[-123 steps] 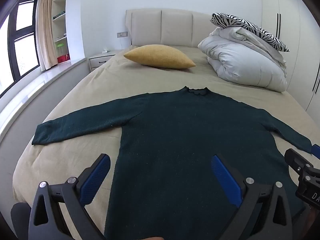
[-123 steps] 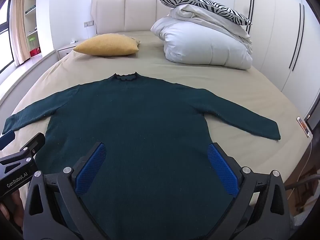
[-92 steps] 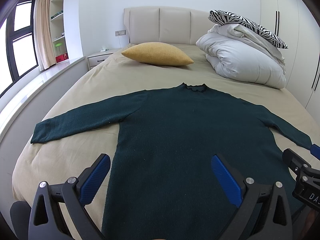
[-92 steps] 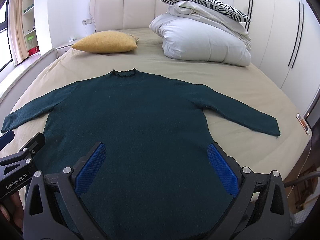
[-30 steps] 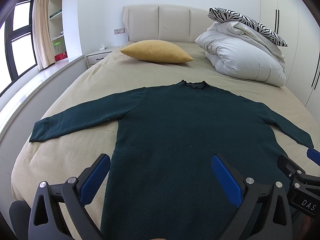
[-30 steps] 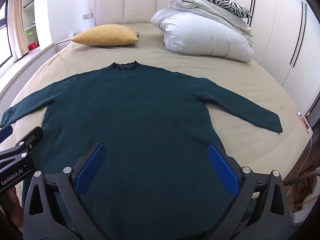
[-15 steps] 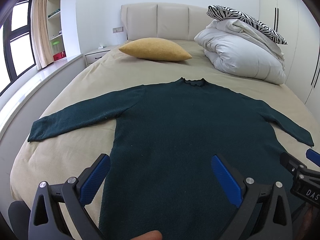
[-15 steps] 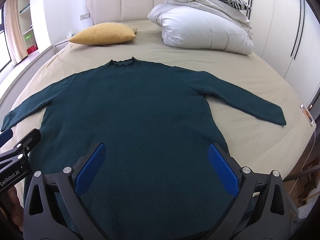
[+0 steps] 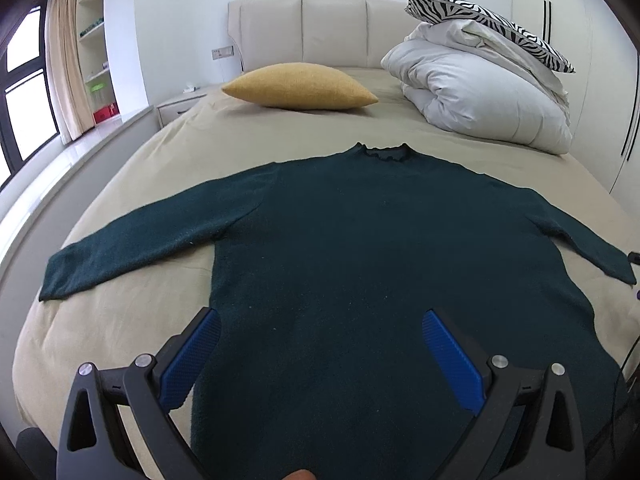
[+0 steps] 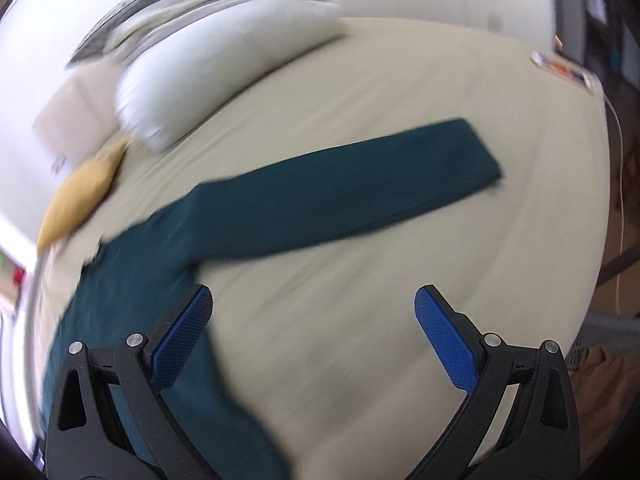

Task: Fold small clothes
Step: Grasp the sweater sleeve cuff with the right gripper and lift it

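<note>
Left wrist view: A dark green knitted long-sleeved sweater [image 9: 380, 248] lies flat, front up, on a beige-sheeted bed [image 9: 120, 292], collar toward the padded cream headboard [image 9: 316, 32], both sleeves spread outward. The left gripper [image 9: 320, 354] hovers above the sweater's lower body. Its blue-padded fingers [image 9: 188, 360] are spread wide apart and grip nothing. A mustard-yellow cushion [image 9: 300, 86] rests near the headboard. Beside it sits a rolled white duvet [image 9: 480, 100], with a zebra-striped pillow [image 9: 488, 24] on top.

Right wrist view: This frame is motion-blurred and tilted. The right gripper [image 10: 312, 340] is above bare beige sheet [image 10: 360, 300], just beside the sweater's [image 10: 280, 208] side edge. Its blue-padded fingers [image 10: 444, 344] are spread wide and hold nothing. The sweater's right sleeve [image 10: 360, 192] extends flat across the sheet, ahead of the fingers, apart from them. The left finger overlaps the sweater's body edge in this view; contact cannot be determined. The yellow cushion [image 10: 80, 200] and white duvet [image 10: 208, 68] appear blurred at upper left. A small flat object [image 10: 564, 68] lies at the bed's far corner; its identity is unclear.
</note>
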